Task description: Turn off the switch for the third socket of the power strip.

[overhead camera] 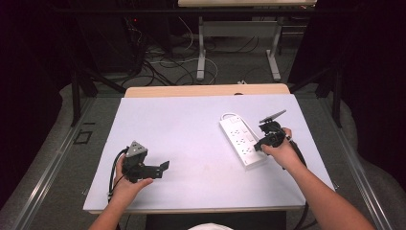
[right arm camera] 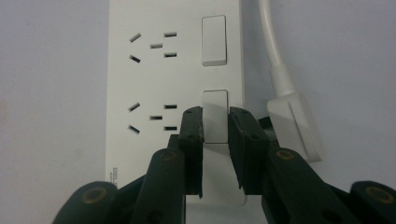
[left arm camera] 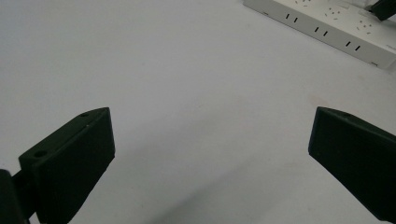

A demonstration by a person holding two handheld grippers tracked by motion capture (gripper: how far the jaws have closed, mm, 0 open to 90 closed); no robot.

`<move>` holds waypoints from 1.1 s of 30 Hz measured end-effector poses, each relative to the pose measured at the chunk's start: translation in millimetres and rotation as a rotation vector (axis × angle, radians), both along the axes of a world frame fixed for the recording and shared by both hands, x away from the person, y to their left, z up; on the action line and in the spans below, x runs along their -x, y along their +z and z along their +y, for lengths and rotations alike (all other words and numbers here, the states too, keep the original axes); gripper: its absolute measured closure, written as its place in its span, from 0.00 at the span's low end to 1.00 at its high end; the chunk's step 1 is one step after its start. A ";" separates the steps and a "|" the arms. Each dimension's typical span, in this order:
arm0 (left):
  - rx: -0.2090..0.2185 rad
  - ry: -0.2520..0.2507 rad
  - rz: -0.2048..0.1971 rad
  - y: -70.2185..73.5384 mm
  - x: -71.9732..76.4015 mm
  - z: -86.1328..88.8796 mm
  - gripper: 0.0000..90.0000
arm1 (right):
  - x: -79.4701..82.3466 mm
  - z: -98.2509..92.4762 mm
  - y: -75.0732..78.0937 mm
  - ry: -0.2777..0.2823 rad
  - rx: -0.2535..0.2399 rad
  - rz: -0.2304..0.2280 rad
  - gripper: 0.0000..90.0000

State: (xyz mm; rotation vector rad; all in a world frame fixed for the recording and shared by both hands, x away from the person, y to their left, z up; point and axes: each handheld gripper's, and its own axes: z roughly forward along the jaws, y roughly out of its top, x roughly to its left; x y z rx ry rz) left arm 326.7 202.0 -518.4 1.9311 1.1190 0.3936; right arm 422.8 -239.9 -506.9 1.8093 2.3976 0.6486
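At the left of the counter (overhead camera: 201,120), the left gripper (overhead camera: 163,168) is held in the person's left hand (overhead camera: 125,188), its jaws pointed toward the middle. In the left gripper view these jaws are seen spread wide, with nothing but bare white surface between them.

Right of centre, a white power strip (overhead camera: 241,140) lies flat on the counter, running diagonally, with its cord (overhead camera: 229,115) looped at the far end. It is well apart from the left gripper.

At the strip's right edge, the right gripper (overhead camera: 258,143) is held in the right hand (overhead camera: 281,152). In the right gripper view its jaws are seen parted by a narrow gap, standing on either side of 1 of the strip's rocker switches (right arm camera: 215,116). Whether the pads press on the switch cannot be told. A 2nd switch (right arm camera: 214,40) is seen farther along, and 2 sets of socket slots (right arm camera: 152,46) lie left of the switches.
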 end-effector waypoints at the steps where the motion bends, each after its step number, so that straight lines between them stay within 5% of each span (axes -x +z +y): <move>1: 0.000 0.000 0.000 0.0 0.0 0.0 0.00 | -0.1 0.0 -0.2 -0.001 -0.003 -0.002 0.82; 9: 0.000 0.000 0.000 0.0 -0.1 0.0 0.00 | -0.1 1.6 0.5 0.010 -0.046 -0.042 0.76; 14: 0.001 -0.002 -0.001 -0.2 -0.2 0.0 0.00 | 0.4 5.7 6.7 0.012 -0.014 -0.009 0.68; 24: 0.002 -0.002 0.000 -0.5 -0.4 0.2 0.00 | 0.4 8.7 7.4 0.046 -0.010 -0.075 0.57; 29: 0.003 -0.002 0.001 -0.7 -0.5 -0.1 0.00 | -0.1 8.0 11.2 0.067 -0.008 -0.067 0.52; 33: 0.003 -0.002 0.001 -0.9 -0.6 -0.1 0.00 | -0.8 8.9 12.4 0.075 -0.024 -0.113 0.52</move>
